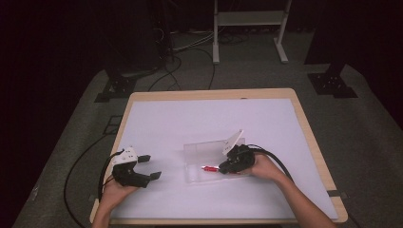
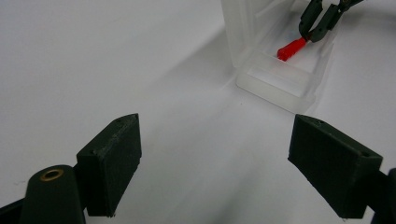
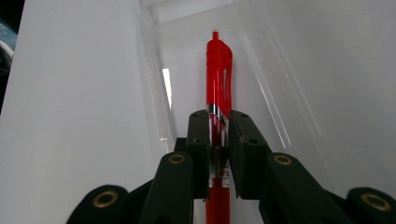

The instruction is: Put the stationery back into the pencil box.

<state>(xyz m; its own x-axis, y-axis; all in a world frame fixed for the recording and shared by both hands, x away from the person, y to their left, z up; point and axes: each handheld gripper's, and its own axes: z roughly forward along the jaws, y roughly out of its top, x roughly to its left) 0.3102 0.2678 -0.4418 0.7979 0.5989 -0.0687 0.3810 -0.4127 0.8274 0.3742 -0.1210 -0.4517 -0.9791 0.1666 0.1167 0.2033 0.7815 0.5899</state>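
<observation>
- Pen [image 3: 218, 70], red, clamped in right hand-held gripper [image 3: 218, 122], cap end ahead inside clear plastic case [image 1: 209, 156].
- Left hand-held gripper [image 1: 151, 167]: jaws apart, empty, over white worktop [image 1: 190, 118].

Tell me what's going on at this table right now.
A person holds a gripper in each hand. The right gripper is shut on a red pen, holding it inside a clear plastic case with its lid open on the white table. The left gripper sits open off to the side, holding nothing.
</observation>
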